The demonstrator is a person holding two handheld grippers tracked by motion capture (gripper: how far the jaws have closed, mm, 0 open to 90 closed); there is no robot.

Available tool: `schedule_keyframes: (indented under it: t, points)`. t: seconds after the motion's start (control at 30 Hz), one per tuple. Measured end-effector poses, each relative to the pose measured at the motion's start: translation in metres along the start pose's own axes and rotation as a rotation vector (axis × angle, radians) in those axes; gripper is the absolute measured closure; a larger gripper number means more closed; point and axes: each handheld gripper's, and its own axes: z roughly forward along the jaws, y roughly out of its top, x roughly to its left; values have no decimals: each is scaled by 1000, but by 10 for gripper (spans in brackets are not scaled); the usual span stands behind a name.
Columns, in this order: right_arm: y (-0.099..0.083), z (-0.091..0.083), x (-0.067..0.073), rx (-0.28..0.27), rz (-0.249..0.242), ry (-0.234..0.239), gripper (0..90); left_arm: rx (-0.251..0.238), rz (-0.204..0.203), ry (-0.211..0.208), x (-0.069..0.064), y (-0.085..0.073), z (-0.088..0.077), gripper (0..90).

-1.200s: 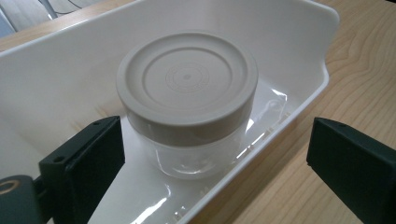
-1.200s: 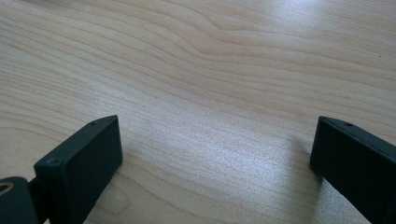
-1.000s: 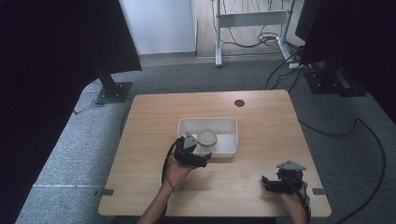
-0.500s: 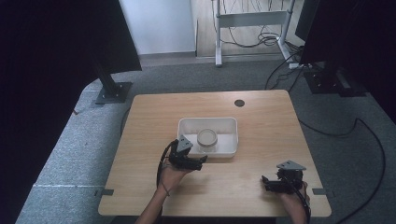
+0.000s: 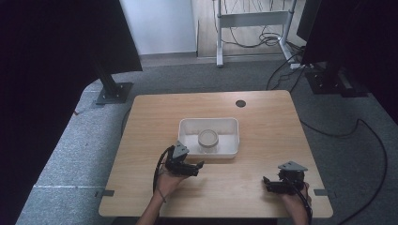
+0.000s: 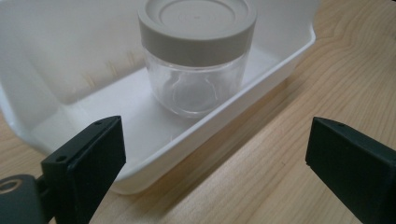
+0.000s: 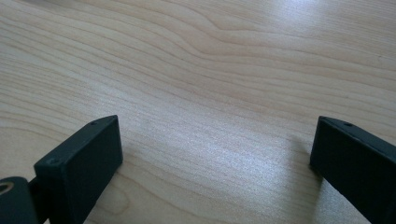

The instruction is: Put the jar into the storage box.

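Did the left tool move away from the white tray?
Yes. The left tool has pulled back toward the person, off the tray, and now sits on the table before it, open. The jar stayed in the tray.

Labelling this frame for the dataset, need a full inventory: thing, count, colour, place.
table: 1, light wood, centre of the high view
grommet hole: 1, dark, far edge of the table, right of centre
tray: 1, white, middle of the table
jar: 1, clear with a grey lid, upright inside the tray
carpet: grey, around the table
cables: black, on the floor to the right and at the back
stand base: 1, dark metal, floor at far left
left gripper: 1, black, open, near side of the tray, aimed at it
right gripper: 1, black, open, near right part of the table, over bare wood
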Motion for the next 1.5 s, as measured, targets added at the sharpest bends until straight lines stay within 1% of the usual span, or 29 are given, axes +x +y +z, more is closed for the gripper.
schedule_keyframes:
  t: [0.3, 0.67, 1.03, 1.5]
  points:
    - [0, 0, 0, 0, 0, 0, 19, -2, 9, -5, 1, -10, -9, 46]
    - [0, 0, 0, 0, -1, 0, 20, -15, 17, -2, 4, -17, -23, 47]
    - [0, 0, 0, -2, 0, -1, 23, -24, 5, 3, 9, -27, -35, 48]
    - [0, 0, 0, -3, 1, -2, 25, -25, -7, 21, 13, -43, -47, 50]
